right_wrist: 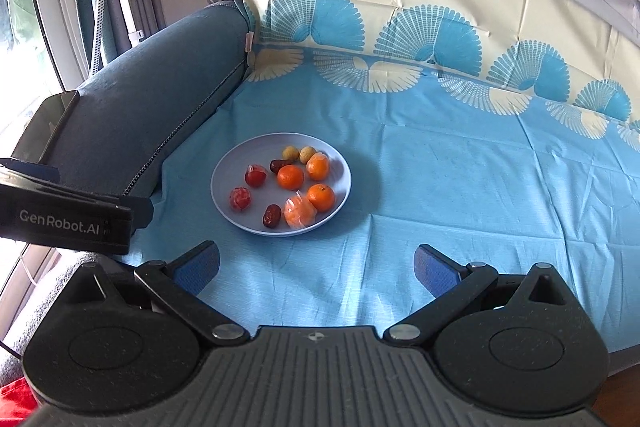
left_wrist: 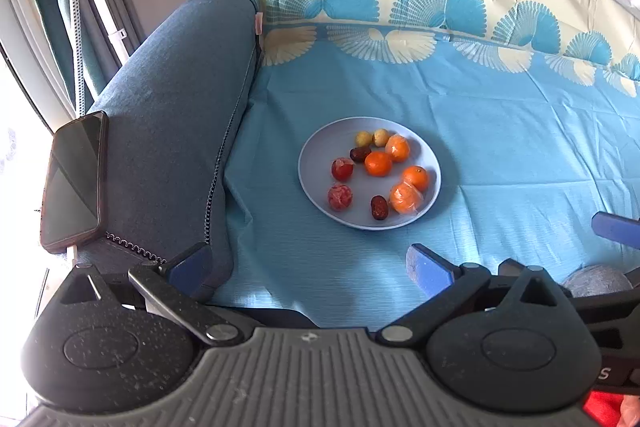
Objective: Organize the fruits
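Beside the plate (left_wrist: pixel 316 183), a phone (left_wrist: pixel 74 183) rests.

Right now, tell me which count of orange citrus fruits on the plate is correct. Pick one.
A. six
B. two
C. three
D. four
D: four orange citrus fruits lie on the right half of the pale plate, two of them in clear wrap, beside two red wrapped fruits, two dark dates and two small yellow fruits.
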`<state>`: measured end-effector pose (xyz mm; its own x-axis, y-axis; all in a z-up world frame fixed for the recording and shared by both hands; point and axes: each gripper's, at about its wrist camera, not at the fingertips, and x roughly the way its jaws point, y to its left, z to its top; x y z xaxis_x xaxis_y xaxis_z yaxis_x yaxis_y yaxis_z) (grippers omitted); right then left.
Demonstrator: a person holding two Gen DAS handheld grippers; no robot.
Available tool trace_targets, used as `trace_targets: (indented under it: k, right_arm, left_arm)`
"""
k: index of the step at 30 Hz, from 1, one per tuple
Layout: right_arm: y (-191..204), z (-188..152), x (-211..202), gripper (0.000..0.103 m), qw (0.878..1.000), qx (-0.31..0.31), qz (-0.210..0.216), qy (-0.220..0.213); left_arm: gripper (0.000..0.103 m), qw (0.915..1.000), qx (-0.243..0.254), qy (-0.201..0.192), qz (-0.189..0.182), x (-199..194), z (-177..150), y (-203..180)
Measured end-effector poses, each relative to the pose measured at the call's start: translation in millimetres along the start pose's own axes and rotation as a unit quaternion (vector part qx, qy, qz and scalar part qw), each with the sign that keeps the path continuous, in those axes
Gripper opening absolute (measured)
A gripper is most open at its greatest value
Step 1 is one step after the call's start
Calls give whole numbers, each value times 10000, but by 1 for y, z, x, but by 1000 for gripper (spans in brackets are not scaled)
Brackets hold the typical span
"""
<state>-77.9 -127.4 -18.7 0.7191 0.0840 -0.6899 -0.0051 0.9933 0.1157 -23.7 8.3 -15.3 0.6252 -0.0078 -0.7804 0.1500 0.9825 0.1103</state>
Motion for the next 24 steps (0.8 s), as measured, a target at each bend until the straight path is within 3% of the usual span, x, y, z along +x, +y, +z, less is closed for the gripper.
trace_targets:
  k: [12,20,24]
  right_arm:
    - [0,3,5,102,10000,-5,11,1]
    - [1,3,6,102,10000,-11,9,13]
    - [1,2,6,102,10000,-28,-7,5]
  left_arm:
    - [103,10000,79,-31,20,4,1,0]
    - [103,9998,-195,-13,8,5,5,7]
    - [103,9994,-280,26,223,7,7,7]
